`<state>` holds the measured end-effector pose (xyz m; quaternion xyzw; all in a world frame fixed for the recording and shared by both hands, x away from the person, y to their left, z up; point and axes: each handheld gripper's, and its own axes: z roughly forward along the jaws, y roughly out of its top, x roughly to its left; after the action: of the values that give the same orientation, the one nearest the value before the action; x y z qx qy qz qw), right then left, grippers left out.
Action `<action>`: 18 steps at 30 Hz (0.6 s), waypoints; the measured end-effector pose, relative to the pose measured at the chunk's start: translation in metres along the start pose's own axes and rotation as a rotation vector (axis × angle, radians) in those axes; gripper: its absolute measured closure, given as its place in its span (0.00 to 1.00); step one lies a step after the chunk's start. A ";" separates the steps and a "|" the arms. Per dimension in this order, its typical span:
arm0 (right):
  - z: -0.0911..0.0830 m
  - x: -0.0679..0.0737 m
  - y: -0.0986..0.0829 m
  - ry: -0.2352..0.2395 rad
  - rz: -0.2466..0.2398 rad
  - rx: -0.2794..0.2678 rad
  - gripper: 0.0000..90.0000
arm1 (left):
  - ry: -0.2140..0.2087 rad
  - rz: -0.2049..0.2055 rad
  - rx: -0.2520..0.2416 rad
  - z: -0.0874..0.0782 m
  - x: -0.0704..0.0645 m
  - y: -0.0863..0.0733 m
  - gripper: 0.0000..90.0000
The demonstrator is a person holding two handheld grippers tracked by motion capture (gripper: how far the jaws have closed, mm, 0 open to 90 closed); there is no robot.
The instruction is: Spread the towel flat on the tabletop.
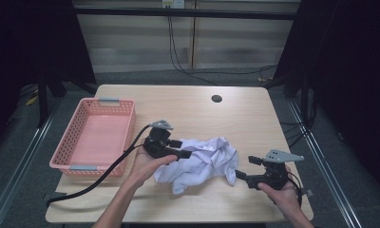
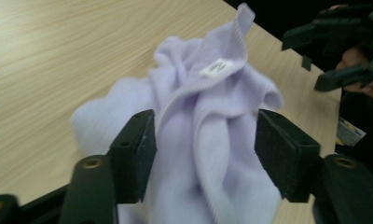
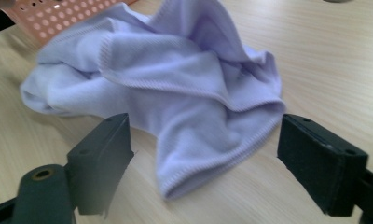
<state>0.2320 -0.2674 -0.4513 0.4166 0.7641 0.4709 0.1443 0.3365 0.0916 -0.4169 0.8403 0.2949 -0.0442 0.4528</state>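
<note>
The lavender cloth (image 1: pixel 200 161) lies crumpled on the desk (image 1: pixel 245 118), slightly toward 5 o'clock of desk centre. Its hemmed, ribbed edges fold over one another; a white label (image 2: pixel 217 66) shows near the raised corner in the left gripper view.

Left gripper (image 1: pixel 182 148): positioned at the 9 o'clock edge of the cloth. Its jaws stand wide, one on each side of a raised fold of fabric. In the left gripper view, cloth fills the gap between the jaws; whether the pads touch the fabric cannot be told.

Right gripper (image 1: pixel 247 167): positioned at the 3 o'clock side of the cloth, near the desk's 5 o'clock corner. Its jaws stand wide and hold nothing. In the right gripper view, a rounded hemmed corner of the cloth (image 3: pixel 184 177) lies on the desk between the jaws, clear of both pads.

A pink perforated basket (image 1: pixel 69 142) sits at 9 o'clock on the desk, its long side near the left gripper's cable (image 1: pixel 107 171). Nothing lies inside it.

Open room: bare desk surface extends from the cloth toward 12 o'clock, up to a round cable port (image 1: pixel 216 99). A narrower bare strip runs along the 6 o'clock edge.
</note>
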 end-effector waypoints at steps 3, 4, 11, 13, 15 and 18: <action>0.006 0.012 0.017 0.041 -0.031 -0.011 0.35 | 0.045 0.003 0.014 -0.022 0.001 -0.025 0.55; 0.009 0.016 0.024 0.055 -0.034 -0.020 0.38 | 0.045 0.003 0.014 -0.022 0.001 -0.025 0.60; 0.052 0.052 0.052 0.170 -0.081 0.020 0.48 | 0.037 -0.043 0.016 -0.012 0.015 -0.070 0.60; 0.077 0.062 0.056 0.187 -0.099 0.066 0.50 | 0.023 -0.030 0.045 -0.001 0.016 -0.072 0.58; 0.095 0.065 0.056 0.178 -0.103 0.085 0.46 | -0.026 0.017 0.044 0.002 0.012 -0.070 0.68; 0.113 0.063 0.051 0.175 -0.113 0.117 0.35 | -0.066 0.007 0.059 0.013 0.006 -0.071 0.74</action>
<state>0.2883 -0.1405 -0.4560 0.3381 0.8221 0.4513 0.0787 0.3063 0.1140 -0.4784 0.8524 0.2754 -0.0791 0.4375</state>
